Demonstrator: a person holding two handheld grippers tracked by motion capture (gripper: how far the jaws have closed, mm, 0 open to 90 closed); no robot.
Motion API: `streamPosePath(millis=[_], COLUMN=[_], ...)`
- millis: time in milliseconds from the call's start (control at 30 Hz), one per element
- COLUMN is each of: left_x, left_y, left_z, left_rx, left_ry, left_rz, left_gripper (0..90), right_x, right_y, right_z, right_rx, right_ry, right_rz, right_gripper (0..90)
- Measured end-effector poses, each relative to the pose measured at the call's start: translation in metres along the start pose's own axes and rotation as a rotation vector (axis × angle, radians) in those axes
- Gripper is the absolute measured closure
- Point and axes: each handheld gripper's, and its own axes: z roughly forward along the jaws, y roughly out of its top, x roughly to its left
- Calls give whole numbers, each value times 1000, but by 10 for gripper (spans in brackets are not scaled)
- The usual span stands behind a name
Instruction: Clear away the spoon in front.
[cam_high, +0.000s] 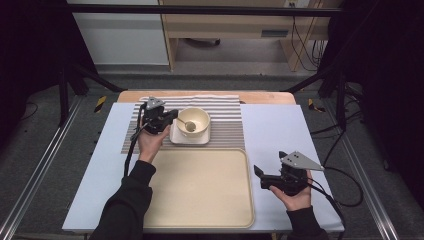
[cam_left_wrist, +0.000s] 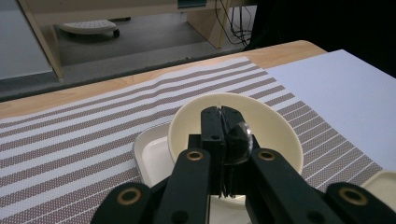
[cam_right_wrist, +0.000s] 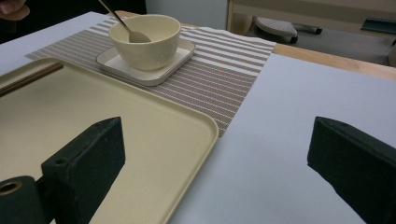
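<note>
Left fingers: the left gripper (cam_high: 172, 118) has its fingers clamped on the handle of the slim metal spoon (cam_right_wrist: 132, 32).
Right fingers: the right gripper (cam_high: 259, 176) holds its fingers wide apart with nothing between them, over the pale blue worktop (cam_high: 280, 130).
Spoon place: its bowl rests inside the round cream bowl (cam_high: 194, 121), ahead of the left fingers; the cream bowl sits on the square white saucer (cam_right_wrist: 149, 70).
Spoon axis: the long axis slants, handle up toward the left fingers, bowl end down and away.
Risk, slip: the thin handle could twist or slide out of the grip.
Risk, knock: a sideways pull could catch the rim and tip the cream bowl.
</note>
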Motion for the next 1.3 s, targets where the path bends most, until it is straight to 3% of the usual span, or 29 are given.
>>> streamPosePath(millis=[633, 1000, 1300], left_x=[-9, -20, -37], left_y=[22, 26, 18], left_z=[-38, -61, -83], left_rx=[-103, -114, -108], left_ry=[-3, -40, -83], left_rz=[15, 29, 62], left_gripper=[884, 884, 884], right_x=[-1, -1, 0], right_y=[1, 1, 1], right_z=[-2, -2, -2], right_rx=[-8, -10, -7], right_ry=[-4, -7, -9], right_rz=[0, -2, -2], right_gripper=[43, 42, 42])
